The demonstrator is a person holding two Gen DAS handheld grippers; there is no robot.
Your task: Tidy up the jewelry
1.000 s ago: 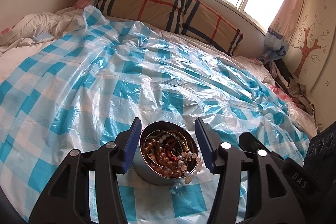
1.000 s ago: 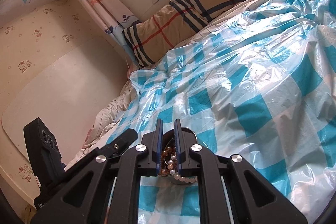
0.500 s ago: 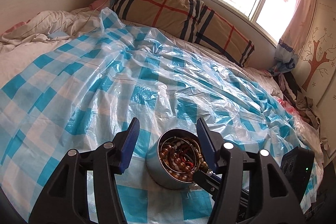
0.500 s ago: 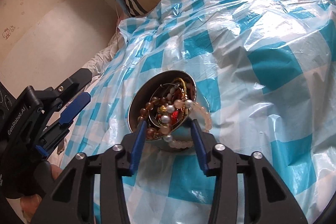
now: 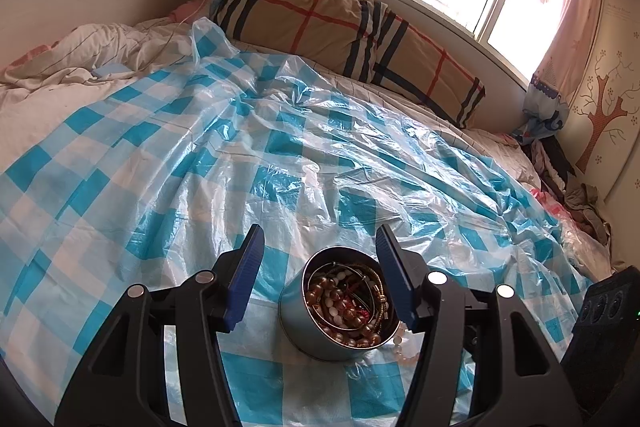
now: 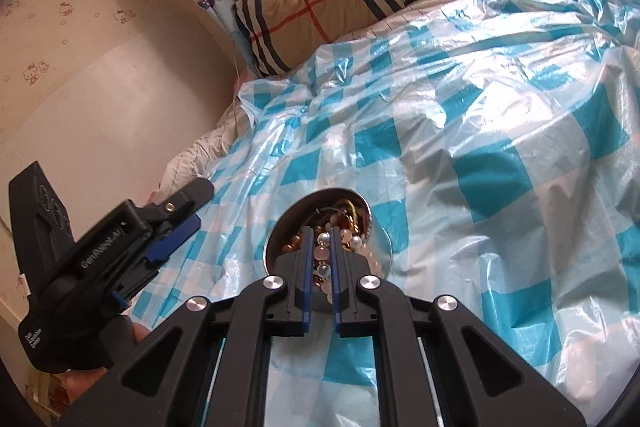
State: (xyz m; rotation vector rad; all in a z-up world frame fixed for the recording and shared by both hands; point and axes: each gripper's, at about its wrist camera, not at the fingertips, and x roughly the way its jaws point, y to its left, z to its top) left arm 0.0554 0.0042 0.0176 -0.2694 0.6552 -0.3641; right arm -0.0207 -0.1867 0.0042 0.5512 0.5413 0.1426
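Note:
A round metal tin [image 5: 304, 323] full of bead bracelets and bangles sits on the blue-and-white checked plastic sheet [image 5: 280, 167] on the bed. My left gripper [image 5: 320, 251] is open, its blue pads either side of the tin without touching it. In the right wrist view the tin [image 6: 380, 227] lies just ahead, and my right gripper [image 6: 322, 235] is shut on a pale pearl bead strand [image 6: 322, 253] at the tin's mouth. The strand hangs over the tin's rim [image 5: 400, 341]. The left gripper also shows in the right wrist view [image 6: 176, 231].
A plaid pillow [image 5: 352, 39] lies along the window side at the back. A crumpled white quilt [image 5: 80, 55] is at the far left. Clothes [image 5: 560, 171] are piled at the right bed edge. The checked sheet is wrinkled all over.
My right gripper has closed from open onto the pearl strand at the tin. My left gripper has drawn back a little and stays open around the tin.

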